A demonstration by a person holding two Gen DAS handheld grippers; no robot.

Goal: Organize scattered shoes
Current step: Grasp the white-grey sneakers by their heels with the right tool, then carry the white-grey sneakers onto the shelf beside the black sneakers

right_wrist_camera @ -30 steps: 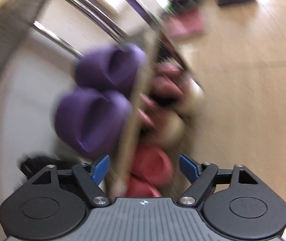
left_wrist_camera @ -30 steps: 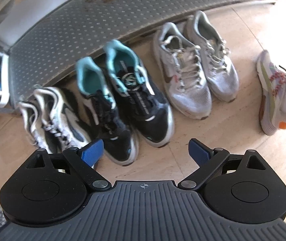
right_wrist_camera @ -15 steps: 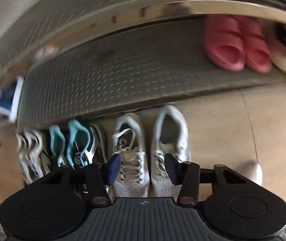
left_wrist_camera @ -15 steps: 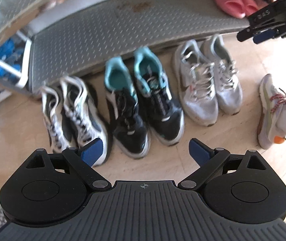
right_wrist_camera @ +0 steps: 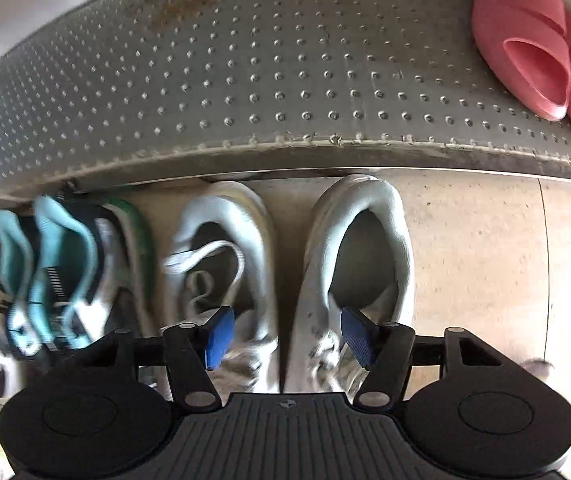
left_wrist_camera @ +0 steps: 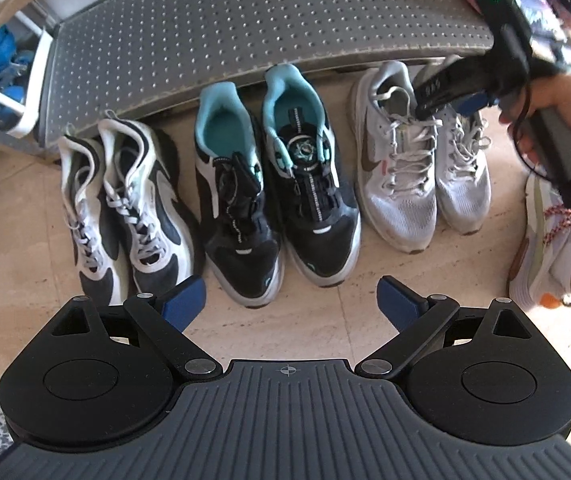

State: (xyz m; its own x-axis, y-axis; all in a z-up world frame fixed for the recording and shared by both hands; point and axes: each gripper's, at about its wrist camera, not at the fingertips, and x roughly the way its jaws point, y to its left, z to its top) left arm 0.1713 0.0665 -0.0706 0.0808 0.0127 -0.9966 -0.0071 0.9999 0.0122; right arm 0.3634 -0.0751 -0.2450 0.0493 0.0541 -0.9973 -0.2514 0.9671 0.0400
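White mesh, soft and scuffed, lies right under our right tongs (right_wrist_camera: 283, 338): the pale running shoes (right_wrist_camera: 285, 264) sit side by side, heels toward the studded metal shelf (right_wrist_camera: 285, 80), and the blue pads stand apart above the two tongues, gripping nothing. We judge these shoes light and pliant; the padded heel collar or the inner side wall looks the firmest hold, since laces would slip and mesh would crumple. Our left tongs (left_wrist_camera: 291, 300) hover wide apart over the tiled floor, holding nothing. Just beyond them lie the black-and-teal dial-laced sneakers (left_wrist_camera: 273, 200), with the black-and-white trainers (left_wrist_camera: 125, 204) to the left. Farther off, smooth pink foam slides (right_wrist_camera: 537, 44) rest on the shelf.
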